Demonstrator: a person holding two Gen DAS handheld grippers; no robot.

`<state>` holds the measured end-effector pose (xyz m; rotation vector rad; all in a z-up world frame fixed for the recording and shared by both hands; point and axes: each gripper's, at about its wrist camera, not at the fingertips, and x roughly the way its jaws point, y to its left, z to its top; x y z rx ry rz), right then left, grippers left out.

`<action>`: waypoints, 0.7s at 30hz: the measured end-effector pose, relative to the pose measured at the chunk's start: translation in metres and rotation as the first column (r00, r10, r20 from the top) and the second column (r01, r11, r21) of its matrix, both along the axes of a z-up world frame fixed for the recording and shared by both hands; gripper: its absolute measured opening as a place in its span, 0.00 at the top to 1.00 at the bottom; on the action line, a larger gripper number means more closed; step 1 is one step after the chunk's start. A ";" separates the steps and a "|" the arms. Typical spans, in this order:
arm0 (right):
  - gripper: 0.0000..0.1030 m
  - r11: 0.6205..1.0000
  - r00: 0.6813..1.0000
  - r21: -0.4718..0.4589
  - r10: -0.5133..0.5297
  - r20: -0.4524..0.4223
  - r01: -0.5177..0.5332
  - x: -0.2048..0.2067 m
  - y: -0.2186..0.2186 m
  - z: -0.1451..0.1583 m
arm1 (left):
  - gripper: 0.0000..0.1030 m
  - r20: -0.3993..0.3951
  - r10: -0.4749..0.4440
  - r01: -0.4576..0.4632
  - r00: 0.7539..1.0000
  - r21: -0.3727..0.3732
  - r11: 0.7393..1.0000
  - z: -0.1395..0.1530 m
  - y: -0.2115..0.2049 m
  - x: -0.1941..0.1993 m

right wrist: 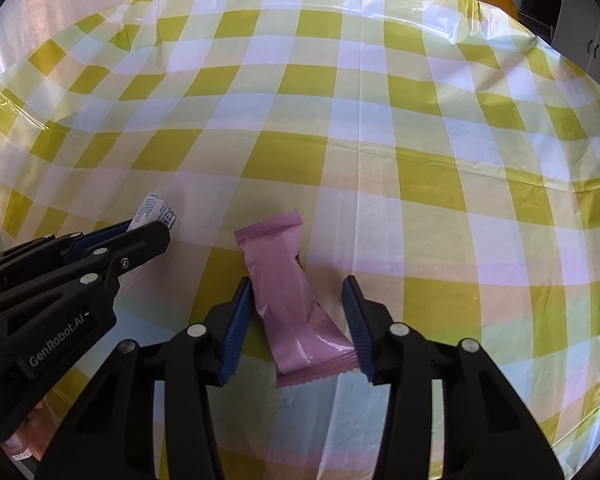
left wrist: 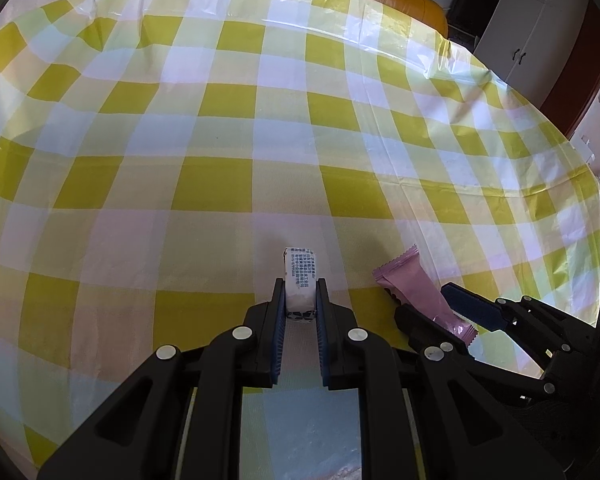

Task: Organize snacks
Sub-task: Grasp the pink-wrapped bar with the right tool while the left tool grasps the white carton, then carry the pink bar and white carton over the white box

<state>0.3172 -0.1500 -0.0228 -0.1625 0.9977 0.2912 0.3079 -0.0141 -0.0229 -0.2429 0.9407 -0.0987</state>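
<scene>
A: Where does the white snack sit, and why that way?

B: It is a small white wrapped packet with blue print, pinched between the two pads of the left gripper. The jaws stand drawn in against both long sides of it, so it is clamped, not merely straddled. I cannot tell whether it rests on the cloth or hangs just above it. Gripping across the narrow width looks sensible: a short stiff packet gives the pads flat faces to press on.

A: And the pink one?

B: The pink wrapper lies flat on the checked tablecloth, slantwise between the fingers of the right gripper. Those jaws stand apart. The left pad sits close against the wrapper's edge and the crimped near end nearly meets the right pad, but nothing squeezes it.

A: So that hand is lined up for a grab?

B: I judge so. Since the wrapper lies crooked, closing may twist it or catch only a corner of soft film.

A: How do the two tools stand to each other?

B: Side by side and near, the white packet just beside the pink one. No tray or box shows, so where the snacks belong I cannot say.
</scene>
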 end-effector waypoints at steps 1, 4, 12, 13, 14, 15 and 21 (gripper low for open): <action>0.74 1.000 1.000 0.002 0.002 -0.002 -0.002 -0.001 0.001 0.000 | 0.87 0.001 -0.002 0.002 1.000 0.000 1.000 0.000 -0.001 -0.001; 0.77 1.000 1.000 0.025 -0.010 -0.015 0.011 -0.003 -0.004 0.001 | 0.87 0.004 -0.011 0.011 1.000 0.000 1.000 0.002 -0.004 -0.004; 0.80 0.994 0.995 0.046 -0.100 -0.019 0.101 -0.021 -0.038 0.008 | 0.87 0.014 -0.047 0.047 0.999 -0.010 0.999 0.008 -0.016 -0.014; 0.80 0.993 0.994 0.045 -0.109 -0.020 0.110 -0.024 -0.043 0.009 | 0.87 0.016 -0.053 0.054 0.998 -0.014 0.998 0.010 -0.019 -0.015; 0.80 0.992 0.993 0.045 -0.120 -0.020 0.120 -0.028 -0.048 0.010 | 0.87 0.017 -0.060 0.061 0.998 -0.017 0.998 0.011 -0.021 -0.017; 0.80 0.991 0.991 0.044 -0.129 -0.020 0.130 -0.032 -0.052 0.011 | 0.87 0.018 -0.068 0.068 0.998 -0.019 0.998 0.012 -0.024 -0.019; 0.80 0.985 0.985 0.036 -0.171 -0.017 0.172 -0.058 -0.075 0.018 | 0.87 0.018 -0.129 0.129 0.991 -0.035 0.991 0.015 -0.046 -0.038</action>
